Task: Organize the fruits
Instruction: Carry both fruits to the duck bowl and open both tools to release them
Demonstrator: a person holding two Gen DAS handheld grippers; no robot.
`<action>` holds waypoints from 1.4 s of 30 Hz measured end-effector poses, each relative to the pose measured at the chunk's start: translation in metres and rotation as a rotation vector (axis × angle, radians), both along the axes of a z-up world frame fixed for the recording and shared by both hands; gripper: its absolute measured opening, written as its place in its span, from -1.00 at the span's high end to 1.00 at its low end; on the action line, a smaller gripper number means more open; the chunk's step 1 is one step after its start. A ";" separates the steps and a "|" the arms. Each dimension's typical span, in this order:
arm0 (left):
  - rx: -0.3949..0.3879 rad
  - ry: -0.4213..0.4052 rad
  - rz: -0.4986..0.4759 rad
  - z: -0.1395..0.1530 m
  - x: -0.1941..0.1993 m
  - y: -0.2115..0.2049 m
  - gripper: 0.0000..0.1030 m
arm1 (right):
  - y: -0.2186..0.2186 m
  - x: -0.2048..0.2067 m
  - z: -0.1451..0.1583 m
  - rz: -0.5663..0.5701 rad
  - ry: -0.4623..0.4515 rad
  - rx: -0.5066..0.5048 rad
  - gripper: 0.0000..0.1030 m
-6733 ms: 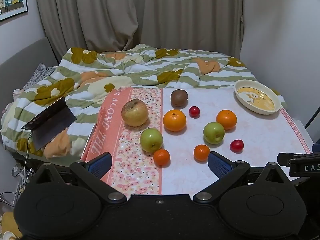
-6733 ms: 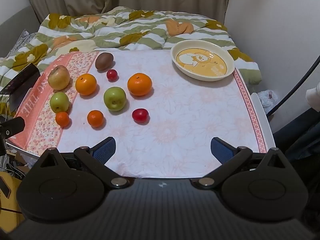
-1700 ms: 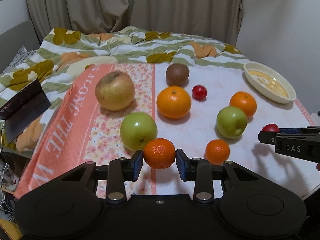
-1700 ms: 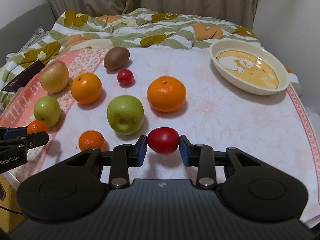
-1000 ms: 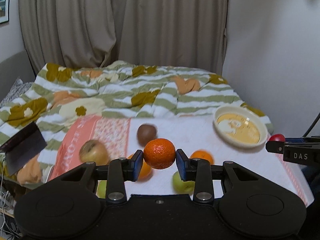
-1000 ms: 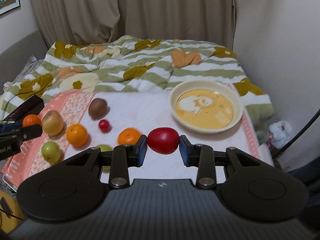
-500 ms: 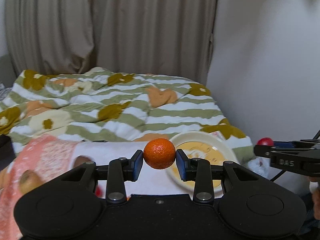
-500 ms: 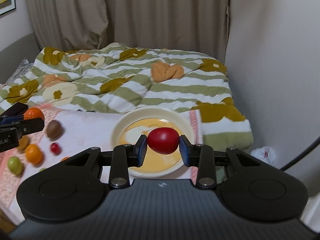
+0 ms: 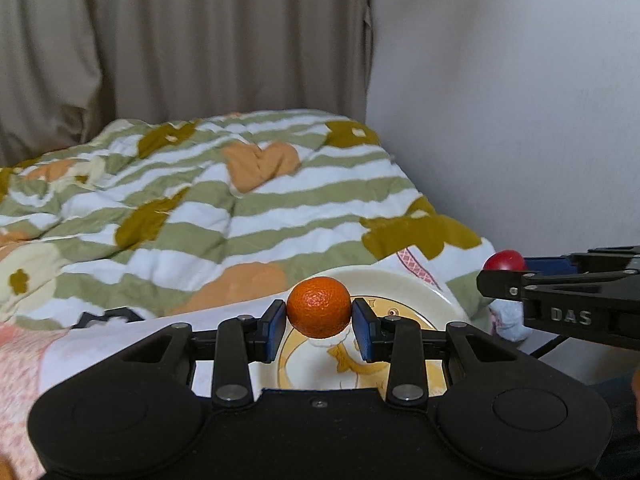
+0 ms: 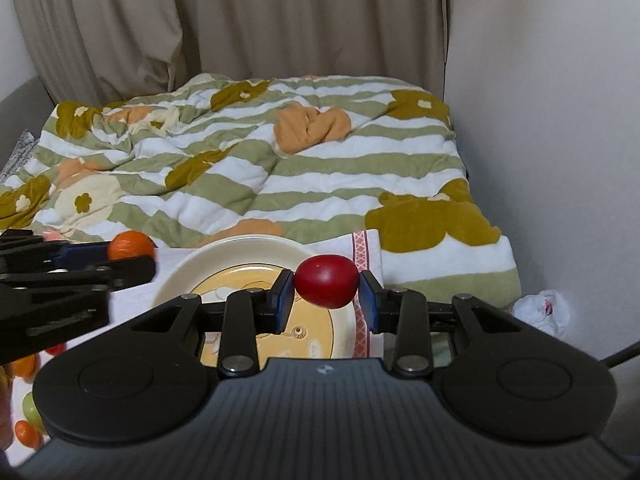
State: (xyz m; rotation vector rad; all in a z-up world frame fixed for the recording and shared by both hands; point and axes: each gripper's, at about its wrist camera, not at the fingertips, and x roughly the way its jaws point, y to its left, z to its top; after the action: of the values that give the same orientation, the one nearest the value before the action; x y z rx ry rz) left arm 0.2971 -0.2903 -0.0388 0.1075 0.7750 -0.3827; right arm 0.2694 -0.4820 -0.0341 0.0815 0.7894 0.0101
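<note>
left tongs (image 9: 319, 314): holding small orange (image 9: 319, 307) over the plate (image 9: 404, 286) | right tongs (image 10: 326, 288): holding red fruit (image 10: 327, 286) over the plate

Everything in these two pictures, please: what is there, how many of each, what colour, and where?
Mandarin: one, orange, held between the left gripper's pads above the dish.
Red fruit: one, dark red, held between the right gripper's pads above the dish.
Dish: one, cream with a yellow picture inside, on the table's far corner.
Fruit left on the table: a few, orange, green and red, at the lower left edge of the right view; the count is unclear.
Tablecloth: one, white and pink, floral.
Quilt: one, green and white stripes with flowers, on the bed behind.
Curtain: beige, at the back.
Left gripper: black, blue pads.
Right gripper: black, blue pads.
</note>
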 end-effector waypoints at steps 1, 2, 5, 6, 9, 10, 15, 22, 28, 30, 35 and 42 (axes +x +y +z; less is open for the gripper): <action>0.007 0.003 -0.009 -0.006 0.006 -0.004 0.23 | -0.002 0.004 -0.004 -0.003 0.007 0.000 0.02; 0.015 0.010 -0.017 -0.013 0.013 -0.007 0.23 | -0.003 0.008 -0.008 -0.007 0.015 0.000 0.02; 0.023 0.048 -0.031 -0.032 0.032 -0.015 0.23 | -0.005 0.017 -0.020 -0.016 0.041 0.009 0.02; 0.029 0.057 -0.034 -0.038 0.037 -0.017 0.23 | -0.006 0.020 -0.023 -0.017 0.046 0.009 0.02; 0.067 0.064 -0.057 -0.052 0.047 -0.026 0.23 | -0.010 0.026 -0.030 -0.020 0.061 0.009 0.02; 0.077 0.067 -0.064 -0.054 0.050 -0.028 0.23 | -0.011 0.028 -0.032 -0.023 0.066 0.012 0.02; 0.115 0.031 -0.102 -0.055 0.048 -0.037 -0.57 | -0.017 0.033 -0.035 -0.032 0.073 0.023 0.02; 0.136 -0.005 -0.111 -0.041 0.030 -0.025 -0.93 | -0.020 0.035 -0.027 -0.006 0.059 0.040 0.02; 0.129 0.039 -0.075 -0.039 0.021 -0.006 -0.93 | -0.003 0.043 -0.037 0.067 0.074 0.034 0.02; 0.131 0.049 -0.067 -0.038 0.019 -0.001 -0.93 | 0.005 0.046 -0.043 0.100 0.079 0.022 0.02; 0.126 0.069 -0.045 -0.037 0.012 0.011 -0.94 | 0.021 0.049 -0.059 0.159 0.102 -0.013 0.02; 0.104 0.070 -0.023 -0.033 0.003 0.021 -0.94 | 0.027 0.049 -0.060 0.158 0.065 -0.028 -0.39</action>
State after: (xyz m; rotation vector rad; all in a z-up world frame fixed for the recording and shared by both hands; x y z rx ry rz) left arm 0.3004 -0.2693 -0.0717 0.2012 0.8631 -0.3699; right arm 0.3183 -0.4546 -0.0942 -0.0076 0.8595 0.1467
